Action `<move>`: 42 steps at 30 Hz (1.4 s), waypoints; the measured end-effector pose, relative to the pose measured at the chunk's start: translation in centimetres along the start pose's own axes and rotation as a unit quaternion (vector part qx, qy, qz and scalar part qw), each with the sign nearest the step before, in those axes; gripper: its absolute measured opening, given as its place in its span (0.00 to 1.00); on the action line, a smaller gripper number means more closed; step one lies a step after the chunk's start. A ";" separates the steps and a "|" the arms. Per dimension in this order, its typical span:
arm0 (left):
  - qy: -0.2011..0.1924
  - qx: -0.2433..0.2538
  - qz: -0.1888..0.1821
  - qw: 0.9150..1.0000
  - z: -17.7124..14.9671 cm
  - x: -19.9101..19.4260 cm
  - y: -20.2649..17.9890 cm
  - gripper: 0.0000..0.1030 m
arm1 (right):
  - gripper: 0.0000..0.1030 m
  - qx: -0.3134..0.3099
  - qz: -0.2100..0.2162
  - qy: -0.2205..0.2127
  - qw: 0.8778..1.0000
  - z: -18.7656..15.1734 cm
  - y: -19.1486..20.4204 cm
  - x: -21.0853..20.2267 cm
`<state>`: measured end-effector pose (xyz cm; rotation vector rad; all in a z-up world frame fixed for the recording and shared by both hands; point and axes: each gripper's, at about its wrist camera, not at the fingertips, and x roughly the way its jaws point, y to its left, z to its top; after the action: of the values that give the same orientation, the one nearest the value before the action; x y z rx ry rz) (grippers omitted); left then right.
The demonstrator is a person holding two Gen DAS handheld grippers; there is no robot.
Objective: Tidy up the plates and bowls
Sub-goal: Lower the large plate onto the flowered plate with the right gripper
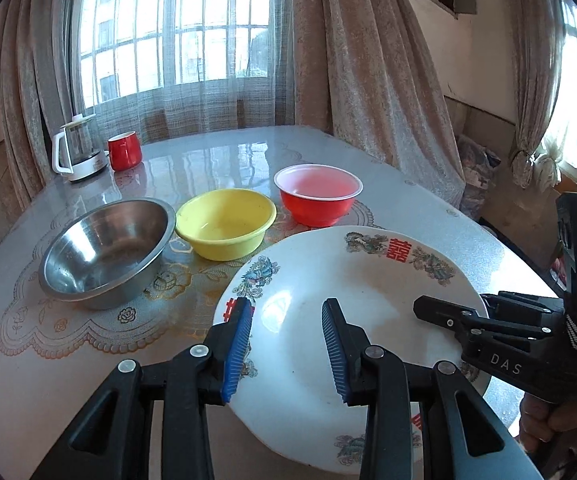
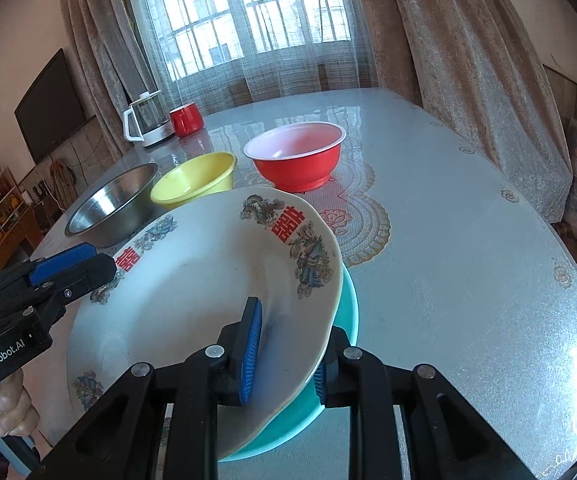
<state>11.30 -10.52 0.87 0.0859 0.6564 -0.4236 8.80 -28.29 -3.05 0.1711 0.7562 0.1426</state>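
A white plate (image 1: 352, 280) with red characters and floral prints is tilted, lying on a teal plate (image 2: 348, 308). My right gripper (image 2: 286, 360) is shut on the near rim of both, one pad on the white plate's face and the other under the teal plate. In the left wrist view the right gripper (image 1: 422, 306) sits at the plate's right rim. My left gripper (image 1: 288, 348) is open just over the white plate's left side, with nothing pinched between its pads. Behind stand a steel bowl (image 1: 104, 252), a yellow bowl (image 1: 226, 222) and a red bowl (image 1: 316, 196) in a row.
A glass kettle (image 1: 78, 148) and a red mug (image 1: 124, 150) stand at the table's far left corner. The glossy table (image 2: 468, 280) has open surface to the right. Curtains and a window lie behind, a TV (image 2: 52, 108) hangs on the left wall.
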 end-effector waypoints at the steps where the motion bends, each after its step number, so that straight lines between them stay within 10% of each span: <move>1: 0.001 -0.008 -0.003 1.000 0.1 -0.2 0.2 0.35 | 0.22 0.003 0.003 -0.002 1.000 0.0 -0.1 0.0; 7: 0.034 -0.076 0.040 0.996 -0.6 0.2 3.4 0.38 | 0.22 0.015 0.014 -0.005 1.000 -0.2 -0.4 0.1; 14: 0.070 -0.140 -0.003 0.988 -2.3 1.1 5.7 0.46 | 0.22 0.040 0.029 0.006 0.999 -0.2 -0.6 0.0; 42: 0.064 -0.114 -0.019 0.991 -2.2 0.3 3.3 0.44 | 0.18 0.087 0.009 -0.029 0.996 -1.1 -1.2 -1.9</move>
<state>11.62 -7.15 -1.22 -0.1181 0.8294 -0.3788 6.73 -29.77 -2.79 0.3463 0.7091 0.0882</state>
